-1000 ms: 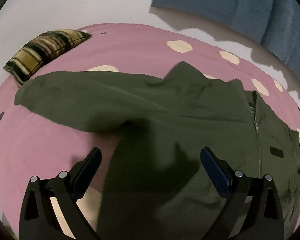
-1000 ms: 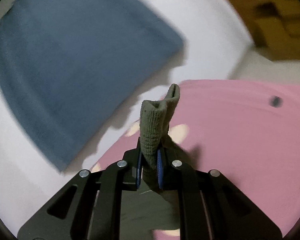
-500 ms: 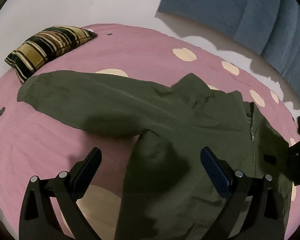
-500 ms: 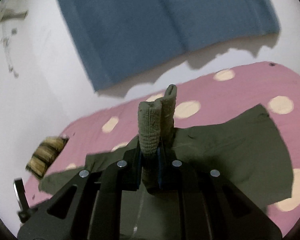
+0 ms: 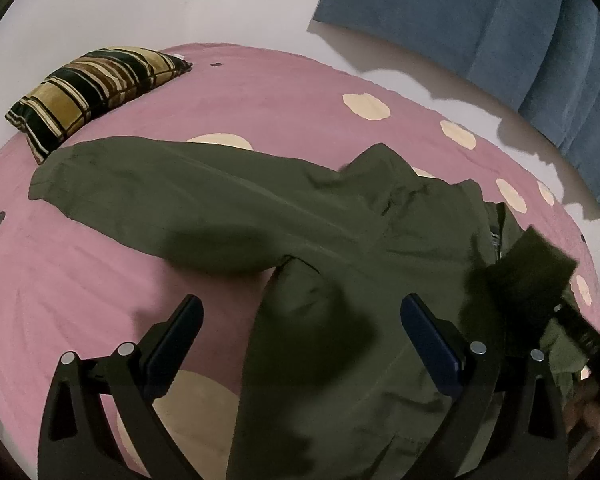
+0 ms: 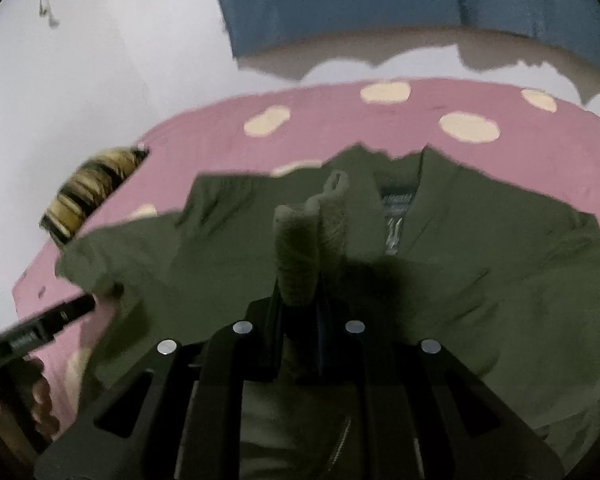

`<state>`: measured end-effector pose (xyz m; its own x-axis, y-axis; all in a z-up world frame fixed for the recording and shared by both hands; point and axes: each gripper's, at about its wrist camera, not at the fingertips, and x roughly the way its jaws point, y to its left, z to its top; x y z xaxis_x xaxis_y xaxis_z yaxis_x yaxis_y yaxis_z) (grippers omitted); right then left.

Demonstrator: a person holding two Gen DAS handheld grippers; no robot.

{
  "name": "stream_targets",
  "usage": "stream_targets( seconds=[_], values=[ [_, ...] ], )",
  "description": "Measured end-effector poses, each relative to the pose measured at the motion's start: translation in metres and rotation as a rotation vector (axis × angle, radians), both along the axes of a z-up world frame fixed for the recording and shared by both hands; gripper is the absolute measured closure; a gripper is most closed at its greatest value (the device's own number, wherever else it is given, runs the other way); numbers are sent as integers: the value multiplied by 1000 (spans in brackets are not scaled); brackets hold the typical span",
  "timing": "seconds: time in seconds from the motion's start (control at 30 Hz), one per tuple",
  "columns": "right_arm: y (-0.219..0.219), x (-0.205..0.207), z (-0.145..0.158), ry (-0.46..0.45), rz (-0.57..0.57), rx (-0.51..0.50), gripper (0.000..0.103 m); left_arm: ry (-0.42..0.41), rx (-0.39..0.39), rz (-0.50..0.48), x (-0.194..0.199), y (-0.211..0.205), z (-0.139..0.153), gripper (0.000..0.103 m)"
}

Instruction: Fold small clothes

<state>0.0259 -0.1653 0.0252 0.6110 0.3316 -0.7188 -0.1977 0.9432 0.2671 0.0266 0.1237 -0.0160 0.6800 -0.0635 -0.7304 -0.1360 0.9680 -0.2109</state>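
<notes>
Right tongs (image 6: 300, 312) clamped on ribbed cuff (image 6: 300, 256) (blurred), left tongs (image 5: 300, 336) wide, jacket (image 5: 260, 208) hem cut off.

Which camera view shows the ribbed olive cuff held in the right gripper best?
The right wrist view: the ribbed olive cuff stands pinched in the right gripper, centre frame, over the olive green jacket. The left wrist view shows only a dark blur at its right edge.

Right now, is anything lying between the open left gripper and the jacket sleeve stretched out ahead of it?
Nothing visible: between the left gripper and the sleeve there is only jacket cloth and pink bedcover.
</notes>
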Motion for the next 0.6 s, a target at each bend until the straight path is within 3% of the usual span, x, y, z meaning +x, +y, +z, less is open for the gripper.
stream_targets(
  seconds=[0.17,0.23,0.3,0.43,0.53,0.6],
  values=[
    [22,0,-18,56,63,-3,77,17,8,-2,1,-4,-4,5],
    [29,-1,-21,72,86,3,68,25,9,-7,2,-6,-6,5],
    [37,-2,-25,107,136,31,51,28,11,-15,1,-8,-6,5],
    [39,-11,-23,145,268,190,50,24,19,-30,1,-12,-7,5],
    [9,-25,-1,97,257,229,47,19,20,-39,1,-13,-7,5],
    [-22,-33,13,57,202,236,41,16,28,-49,1,-15,-7,5]
  ],
)
